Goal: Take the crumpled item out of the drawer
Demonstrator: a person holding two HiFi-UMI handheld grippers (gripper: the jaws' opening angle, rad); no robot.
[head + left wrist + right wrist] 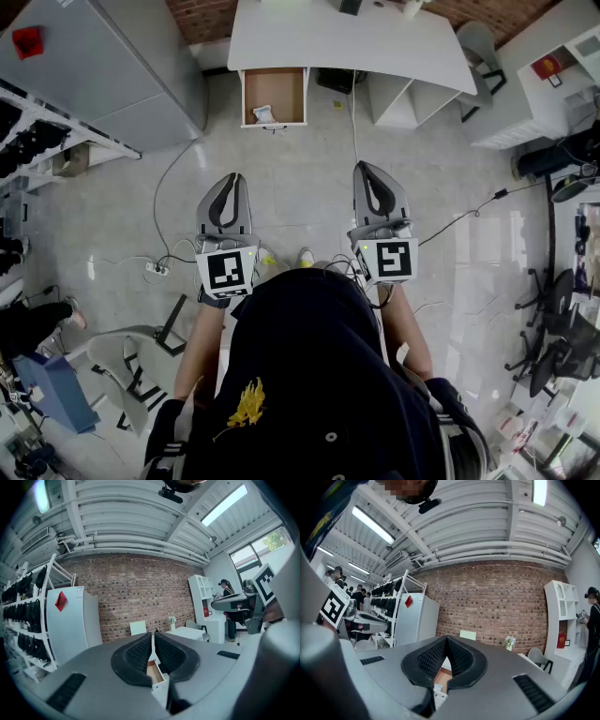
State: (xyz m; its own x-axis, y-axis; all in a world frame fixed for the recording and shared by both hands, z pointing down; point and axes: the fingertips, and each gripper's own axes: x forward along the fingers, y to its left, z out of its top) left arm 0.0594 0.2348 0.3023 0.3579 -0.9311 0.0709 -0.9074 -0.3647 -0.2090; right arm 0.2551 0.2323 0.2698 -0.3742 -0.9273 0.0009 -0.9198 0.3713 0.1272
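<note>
Your left gripper [231,181] is pressed together, with nothing in it. Far ahead of you and a bit to the right of it, the drawer [275,94] is pulled open under the white table [347,42]. The crumpled item [263,115] lies inside the drawer, near the front and a bit left of the middle. It looks white and scrunched up, but it is too small here to tell what it is made of. I think it will be very light and soft, so it should squash and not break. It could slip out if you only pinch a thin edge. Take it by the fat middle of the bunch, from above. Your right gripper [368,171] is pressed together too and holds nothing. Both grippers are well away from the drawer, so you must walk up and spread 1 of them before you reach in.

Now the things around you. On the far left stands a big grey cabinet [103,66], near the drawer but apart from it. A thin cord [156,202] curls over the floor to a power strip [153,269] on your left. A 2nd cord [353,112] hangs down just right of the drawer. A 3rd cord [459,221] runs over the floor on the right. Mind your feet on these. The drawer's front wall is close to the item, so your gripper may bump it.
</note>
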